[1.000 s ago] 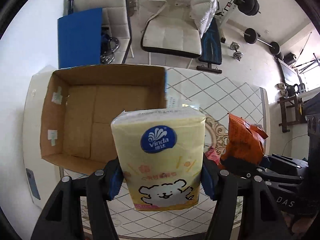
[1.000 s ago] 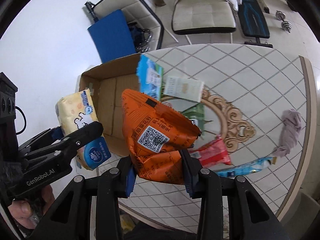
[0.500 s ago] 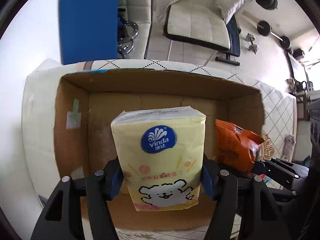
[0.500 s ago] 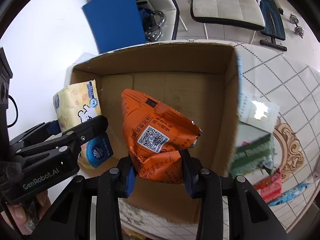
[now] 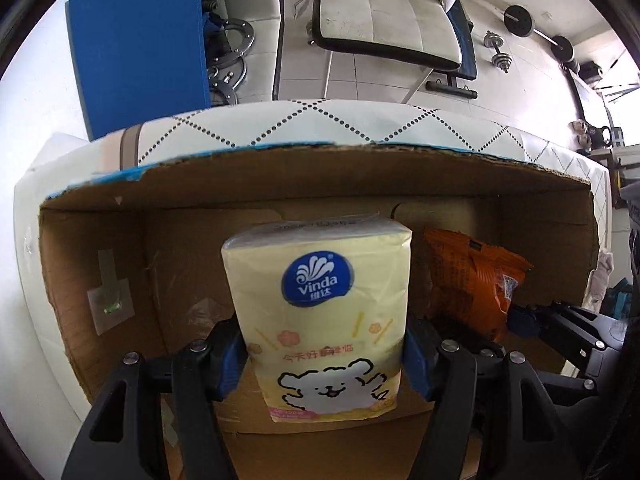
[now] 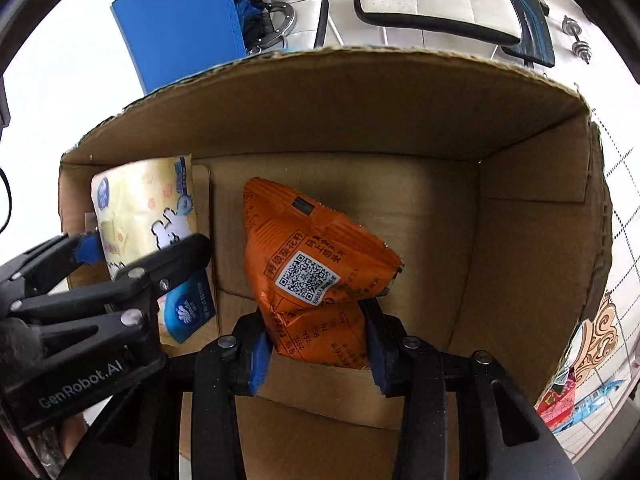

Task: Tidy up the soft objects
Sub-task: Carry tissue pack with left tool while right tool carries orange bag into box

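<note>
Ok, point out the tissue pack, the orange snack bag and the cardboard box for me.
tissue pack [image 5: 318, 284], left wrist view, on the round blue logo.
orange snack bag [image 6: 308, 276], right wrist view, on the QR code label.
cardboard box [image 6: 360, 108], right wrist view, on the inside of the far wall.

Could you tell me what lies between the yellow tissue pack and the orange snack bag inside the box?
Only bare cardboard box floor separates the tissue pack and snack bag, clearest in the right wrist view.

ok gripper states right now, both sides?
Left gripper: closed on the yellow tissue pack.
Right gripper: closed on the orange snack bag.
</note>
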Demonstrator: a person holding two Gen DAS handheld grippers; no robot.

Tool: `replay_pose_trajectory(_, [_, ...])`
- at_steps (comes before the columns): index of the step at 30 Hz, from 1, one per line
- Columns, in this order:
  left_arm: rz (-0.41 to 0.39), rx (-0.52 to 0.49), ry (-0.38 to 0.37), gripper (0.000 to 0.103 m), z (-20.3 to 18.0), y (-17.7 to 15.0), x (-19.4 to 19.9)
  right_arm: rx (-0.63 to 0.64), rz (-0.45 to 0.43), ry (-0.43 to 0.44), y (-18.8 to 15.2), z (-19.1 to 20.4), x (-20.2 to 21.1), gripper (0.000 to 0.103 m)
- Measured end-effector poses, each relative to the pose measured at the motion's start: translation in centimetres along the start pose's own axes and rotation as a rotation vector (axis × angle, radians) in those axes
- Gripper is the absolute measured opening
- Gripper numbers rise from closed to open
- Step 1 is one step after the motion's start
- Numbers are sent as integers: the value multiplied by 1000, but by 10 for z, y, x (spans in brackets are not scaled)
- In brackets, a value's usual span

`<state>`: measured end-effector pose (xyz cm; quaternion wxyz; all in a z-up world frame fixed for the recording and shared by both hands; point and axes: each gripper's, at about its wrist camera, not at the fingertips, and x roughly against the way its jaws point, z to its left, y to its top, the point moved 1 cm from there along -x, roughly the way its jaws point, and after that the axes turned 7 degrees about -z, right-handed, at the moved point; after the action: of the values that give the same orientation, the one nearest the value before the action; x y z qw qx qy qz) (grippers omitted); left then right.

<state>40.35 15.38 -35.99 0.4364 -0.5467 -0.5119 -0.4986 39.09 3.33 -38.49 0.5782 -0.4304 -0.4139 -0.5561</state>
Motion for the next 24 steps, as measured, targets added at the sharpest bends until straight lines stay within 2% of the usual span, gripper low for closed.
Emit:
replay_pose_trajectory(2, [17, 7, -12, 63, 1, -1, -1, 6, 4, -13, 0, 1, 3, 54])
replay_pose_trajectory(3, [21, 14, -13, 64, 2, -2, 0, 13, 2, -18, 0, 3, 4, 61])
replay_pose_trajectory(4, [18, 22, -12, 68, 3, -3, 2, 20, 3, -16, 0, 6, 6, 71])
replay_pose_trajectory(6, [7, 33, -11, 73, 5, -6, 7, 20, -12, -15, -3, 9, 13, 80])
replay_pose_trajectory(8, [-10, 47, -11, 92, 7, -8, 14, 28, -28, -27, -6, 8, 23, 81])
replay_pose_trajectory(12, [-59, 52, 9, 94, 7, -14, 37, 33, -53, -59, -15, 9, 42, 82])
replay_pose_trajectory(16, [-101, 43, 26, 98, 4, -25, 57, 30, -87, -84, -28, 10, 58, 95])
replay_pose_trajectory(24, [-169, 60, 33, 98, -5, -63, 92, 29, -190, -152, -69, 6, 93, 98])
